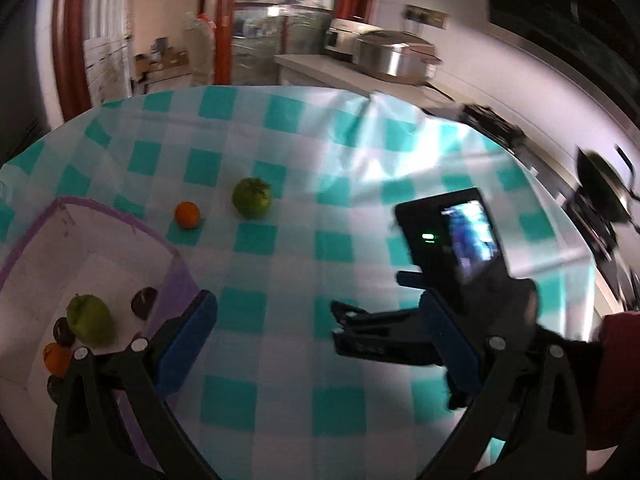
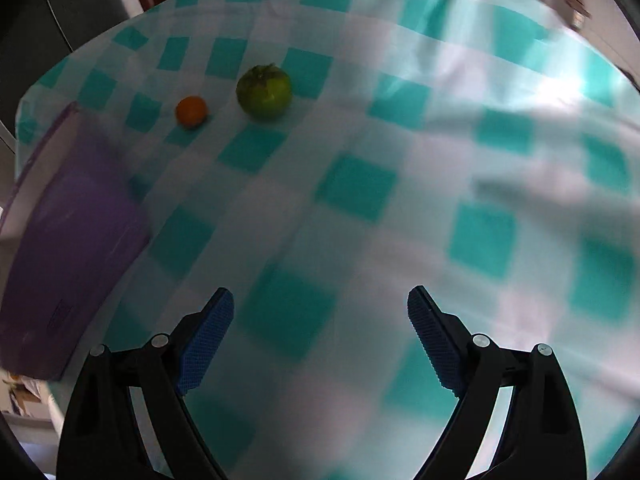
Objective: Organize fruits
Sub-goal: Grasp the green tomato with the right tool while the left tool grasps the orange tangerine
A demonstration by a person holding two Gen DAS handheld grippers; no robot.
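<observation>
We hold both grippers above the near part of the checked tablecloth (image 2: pixel 360 208), and both are empty with jaws spread wide: the left gripper (image 1: pixel 320 344) by the near right corner of the purple-rimmed box (image 1: pixel 176 264), the right gripper (image 2: pixel 320 332) over bare cloth. In the left wrist view the right gripper (image 1: pixel 360 332) shows just ahead and to the right, its camera unit (image 1: pixel 452 240) above it.

Inside the box at near left lie a green fruit (image 1: pixel 90 320), a small orange (image 1: pixel 56 358) and some dark round fruits (image 1: pixel 144 302).

Farther out, two fruits wait on the cloth: a small orange (image 2: pixel 192 110), and just right of it and slightly farther, apart from it, a round green fruit (image 2: pixel 264 91) with its stem end up. Both lie ahead and to the left of the right jaws, with open cloth between and nothing blocking. Neither fruit has a long axis to align with.

We judge the left gripper sits nearer the box, so a carry back there would be short. Beyond the table, a counter holds a metal cooker (image 1: pixel 394 56).
</observation>
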